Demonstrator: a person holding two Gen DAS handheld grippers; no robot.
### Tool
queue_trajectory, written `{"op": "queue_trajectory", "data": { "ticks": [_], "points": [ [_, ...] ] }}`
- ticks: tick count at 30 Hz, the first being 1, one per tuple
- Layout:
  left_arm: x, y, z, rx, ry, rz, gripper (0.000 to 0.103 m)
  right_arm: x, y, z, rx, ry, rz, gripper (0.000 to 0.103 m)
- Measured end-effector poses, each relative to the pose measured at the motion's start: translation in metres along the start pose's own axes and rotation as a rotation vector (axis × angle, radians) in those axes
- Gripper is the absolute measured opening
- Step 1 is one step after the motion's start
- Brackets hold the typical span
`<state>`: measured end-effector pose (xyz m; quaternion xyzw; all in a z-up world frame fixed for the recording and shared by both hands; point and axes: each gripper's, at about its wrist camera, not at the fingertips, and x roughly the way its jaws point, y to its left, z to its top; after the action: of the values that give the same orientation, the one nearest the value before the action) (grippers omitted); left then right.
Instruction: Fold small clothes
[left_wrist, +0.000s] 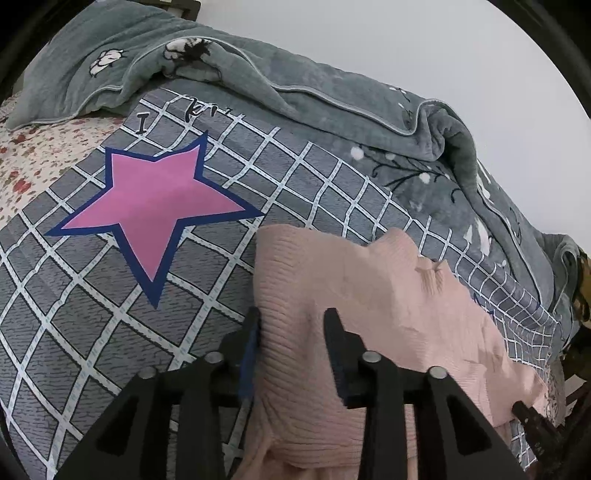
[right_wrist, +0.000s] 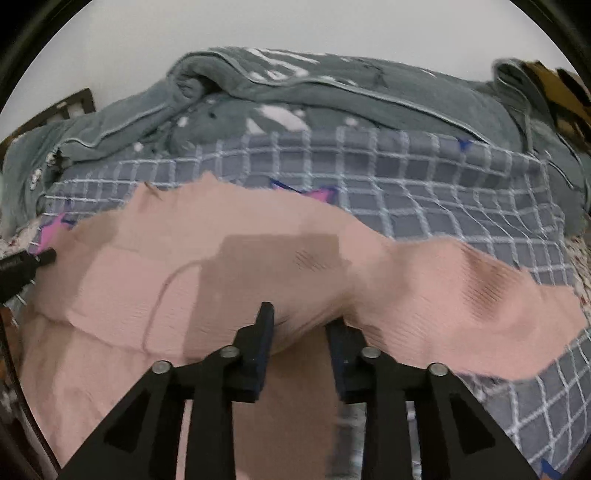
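A pale pink ribbed sweater lies spread on a grey checked bed cover. In the left wrist view my left gripper is open, with its fingers standing either side of the sweater's left edge and the knit lying loose between them. In the right wrist view the sweater stretches across the frame, blurred. My right gripper is shut on a raised fold of its near edge, and the cloth hides the right fingertip. Each gripper shows as a black tip in the other's view, the right gripper and the left gripper.
The cover carries a large pink star left of the sweater. A rumpled grey-green blanket is heaped along the far side of the bed. A floral sheet shows at the left. A dark headboard stands against the white wall.
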<state>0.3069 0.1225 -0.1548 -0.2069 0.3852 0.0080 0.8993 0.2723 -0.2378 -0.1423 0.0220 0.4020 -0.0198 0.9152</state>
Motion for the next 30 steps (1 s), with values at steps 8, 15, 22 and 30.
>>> {"op": "queue_trajectory", "data": {
  "ticks": [8, 15, 22, 30],
  "points": [
    [0.011, -0.002, 0.0, -0.007, 0.001, 0.031, 0.016, 0.0, -0.027, -0.009, 0.062, 0.02, 0.024, 0.041],
    [-0.003, 0.015, 0.009, -0.075, -0.086, 0.011, 0.014, 0.004, -0.008, 0.003, 0.003, -0.003, 0.067, 0.009],
    [0.006, 0.011, 0.008, -0.048, -0.04, 0.078, 0.021, 0.022, -0.007, 0.001, -0.015, 0.063, 0.031, 0.014],
    [-0.021, -0.01, 0.005, 0.068, -0.166, 0.077, 0.032, -0.029, -0.061, -0.012, 0.07, -0.056, -0.034, 0.053]
  ]
}}
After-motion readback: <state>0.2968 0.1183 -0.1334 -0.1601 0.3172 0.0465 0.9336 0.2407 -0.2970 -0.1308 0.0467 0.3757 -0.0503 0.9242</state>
